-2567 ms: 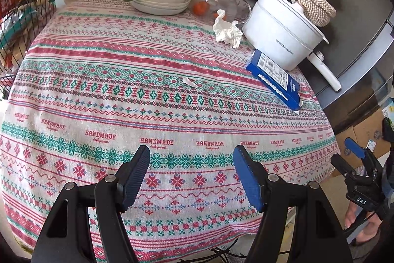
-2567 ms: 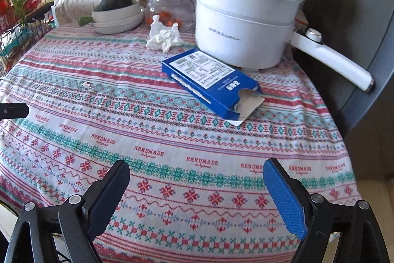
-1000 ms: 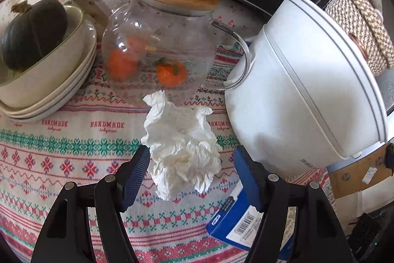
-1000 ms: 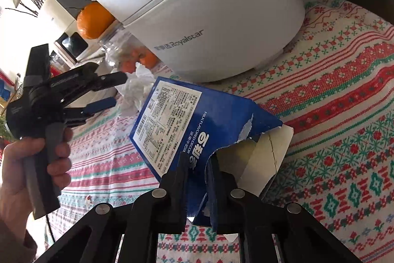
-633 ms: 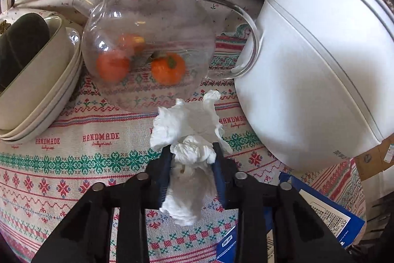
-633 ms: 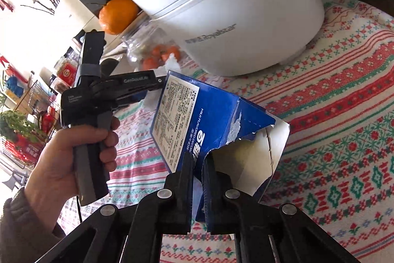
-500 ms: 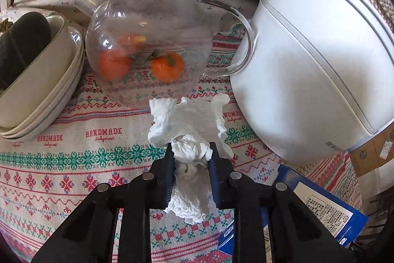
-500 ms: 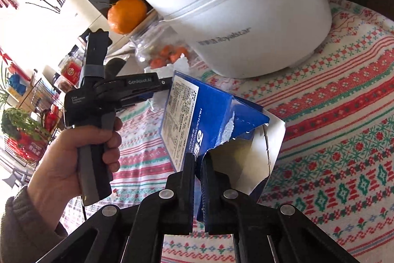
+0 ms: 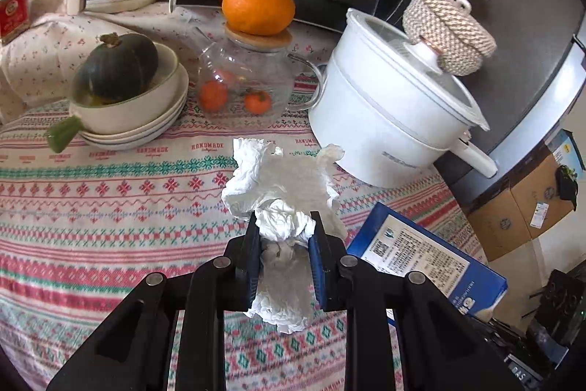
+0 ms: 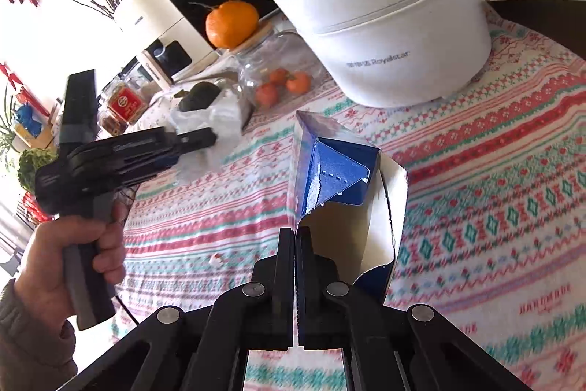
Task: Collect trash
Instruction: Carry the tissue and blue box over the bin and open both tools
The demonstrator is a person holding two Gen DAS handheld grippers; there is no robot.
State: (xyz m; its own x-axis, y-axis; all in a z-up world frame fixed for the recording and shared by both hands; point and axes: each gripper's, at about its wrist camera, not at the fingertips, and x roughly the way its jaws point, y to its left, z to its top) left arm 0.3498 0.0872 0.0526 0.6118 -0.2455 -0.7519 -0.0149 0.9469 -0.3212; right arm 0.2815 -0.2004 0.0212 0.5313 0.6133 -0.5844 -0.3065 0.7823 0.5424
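My left gripper [image 9: 284, 233] is shut on a crumpled white tissue [image 9: 282, 185], which hangs clear above the patterned tablecloth [image 9: 110, 207]. The right wrist view shows that same gripper [image 10: 205, 138] in a person's hand [image 10: 80, 251], with the tissue [image 10: 219, 123] bunched at its tips. My right gripper [image 10: 296, 237] is shut on the torn wall of an empty blue cardboard box [image 10: 340, 178], lifted off the cloth with its open end toward the camera. From the left wrist view, the blue box [image 9: 428, 255] appears at lower right.
At the back stand a white electric pot [image 9: 388, 112] with a long handle, a glass teapot [image 9: 249, 83] with an orange [image 9: 258, 4] on its lid, and stacked bowls [image 9: 135, 116] holding a dark squash. A small scrap [image 10: 214, 258] lies on the cloth. Cardboard boxes [image 9: 520, 204] sit beyond the table's right edge.
My left gripper closed on the tissue, then lifted it and drew back from the teapot. My right gripper pinched tighter on the box wall and raised the box off the cloth.
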